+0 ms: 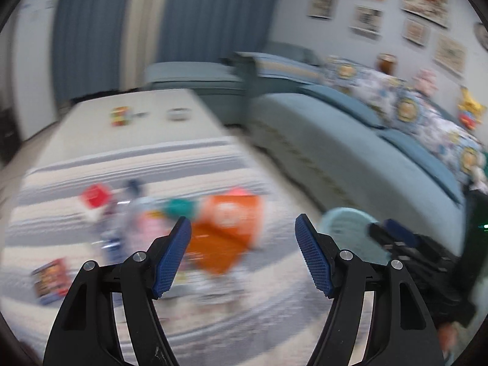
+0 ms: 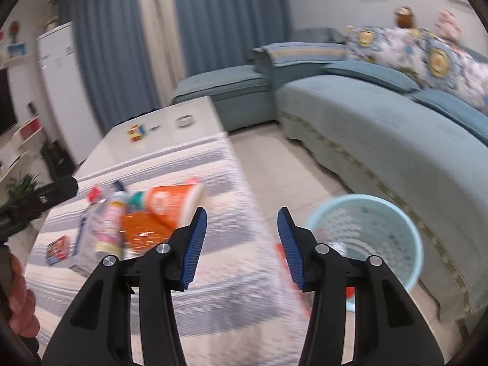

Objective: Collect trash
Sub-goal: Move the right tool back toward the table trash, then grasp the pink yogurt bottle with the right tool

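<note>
A pile of trash lies on the striped cloth (image 2: 213, 274): an orange paper cup (image 2: 170, 204) on its side, an orange wrapper (image 2: 143, 228), a pink-and-white pouch (image 2: 106, 228), a red packet (image 2: 96, 195) and a small box (image 2: 56, 248). The left wrist view is blurred but shows the same orange pieces (image 1: 228, 222) and the red packet (image 1: 96, 198). A light blue bin (image 2: 366, 235) (image 1: 350, 231) stands on the floor beside the cloth. My right gripper (image 2: 241, 213) hangs open and empty over the cloth's edge. My left gripper (image 1: 242, 222) is open and empty above the pile.
A teal sofa (image 2: 381, 122) with patterned cushions runs behind the bin. Beyond the cloth, the white table (image 2: 189, 140) carries a colour cube (image 2: 137, 132) and a small round dish (image 2: 184, 122). A hand (image 2: 21, 299) shows at the left edge.
</note>
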### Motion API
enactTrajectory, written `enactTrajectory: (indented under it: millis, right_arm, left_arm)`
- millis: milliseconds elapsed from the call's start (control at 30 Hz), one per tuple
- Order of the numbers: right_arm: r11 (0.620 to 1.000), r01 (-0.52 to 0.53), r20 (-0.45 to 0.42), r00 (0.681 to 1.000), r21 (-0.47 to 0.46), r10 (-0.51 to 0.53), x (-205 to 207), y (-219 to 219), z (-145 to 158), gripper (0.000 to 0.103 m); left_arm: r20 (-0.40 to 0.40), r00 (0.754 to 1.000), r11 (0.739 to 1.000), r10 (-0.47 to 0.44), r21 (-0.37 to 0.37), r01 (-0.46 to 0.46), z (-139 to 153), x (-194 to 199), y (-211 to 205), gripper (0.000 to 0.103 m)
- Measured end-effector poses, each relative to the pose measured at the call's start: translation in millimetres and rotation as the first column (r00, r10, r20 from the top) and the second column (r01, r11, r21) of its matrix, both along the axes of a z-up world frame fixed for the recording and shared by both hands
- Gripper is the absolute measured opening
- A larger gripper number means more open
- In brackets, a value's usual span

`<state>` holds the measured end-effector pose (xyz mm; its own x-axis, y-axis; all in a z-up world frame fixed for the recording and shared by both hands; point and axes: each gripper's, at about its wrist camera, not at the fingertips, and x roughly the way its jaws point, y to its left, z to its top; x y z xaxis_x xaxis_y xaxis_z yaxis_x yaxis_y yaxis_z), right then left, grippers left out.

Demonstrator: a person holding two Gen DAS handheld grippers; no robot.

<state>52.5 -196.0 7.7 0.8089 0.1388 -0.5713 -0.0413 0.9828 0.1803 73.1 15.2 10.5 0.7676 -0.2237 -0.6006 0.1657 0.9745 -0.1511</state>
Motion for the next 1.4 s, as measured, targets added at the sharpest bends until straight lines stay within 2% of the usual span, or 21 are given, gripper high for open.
enactTrajectory:
  millis: [100, 200, 367, 533, 600, 633, 800, 867, 1033, 1233, 1400]
  right_arm:
    - [0.998, -0.07, -0.003, 0.998, -0.008, 0.07, 11.5, 35.8, -1.7, 0.045]
    - [0.993, -0.12, -0.019, 0.993, -0.005, 0.12, 21.6, 62.4, -7.6, 0.045]
    - [0.987, -0.16, -0.053, 0.986, -0.028, 0.158, 45.7, 90.1, -22.6, 0.045]
    - [0.981, -0.195, -0.098, 0.976, -0.017, 0.193, 61.7, 101.1, -40.1, 0.045]
    - [0.977, -0.212, -0.111, 0.972, -0.017, 0.209, 63.7, 108.6, -46.3, 0.045]
    - [0.975, -0.222, -0.117, 0.969, -0.017, 0.219, 64.8, 113.5, -49.0, 0.045]
    - [0.96, -0.281, -0.138, 0.951, -0.003, 0.278, 72.7, 141.6, -55.1, 0.045]
    - [0.953, -0.303, -0.147, 0.942, 0.017, 0.302, 77.5, 150.4, -55.2, 0.045]
    - [0.927, -0.364, -0.199, 0.906, 0.085, 0.374, 96.6, 180.4, -60.7, 0.045]
    - [0.906, -0.374, -0.299, 0.857, 0.198, 0.419, 124.3, 205.3, -85.5, 0.045]
    - [0.894, -0.349, -0.34, 0.835, 0.28, 0.433, 138.9, 210.5, -101.2, 0.046]
  left_arm:
    - [-0.035, 0.993, 0.994, 0.11, 0.017, -0.109, -11.5, 10.1, 38.3, 0.069]
    - [-0.113, 0.978, 0.984, 0.173, -0.015, -0.176, -32.1, 23.8, 77.7, 0.069]
    - [-0.214, 0.958, 0.977, 0.192, -0.054, -0.208, -71.9, 41.4, 100.9, 0.069]
    - [-0.257, 0.945, 0.976, 0.204, -0.023, -0.217, -97.3, 55.0, 102.6, 0.069]
    - [-0.282, 0.936, 0.974, 0.209, -0.026, -0.225, -107.4, 61.3, 105.0, 0.065]
    - [-0.295, 0.933, 0.973, 0.208, -0.036, -0.228, -112.5, 64.7, 107.6, 0.059]
    - [-0.35, 0.92, 0.963, 0.176, -0.131, -0.234, -128.7, 70.5, 123.6, 0.039]
    - [-0.353, 0.92, 0.956, 0.169, -0.169, -0.24, -132.1, 71.0, 129.3, 0.035]
    - [-0.329, 0.913, 0.937, 0.241, -0.164, -0.307, -123.3, 56.8, 146.4, 0.035]
    - [-0.324, 0.896, 0.937, 0.304, -0.067, -0.342, -114.1, 44.8, 151.9, 0.034]
    - [-0.323, 0.896, 0.934, 0.304, -0.086, -0.348, -111.2, 37.3, 160.4, 0.034]
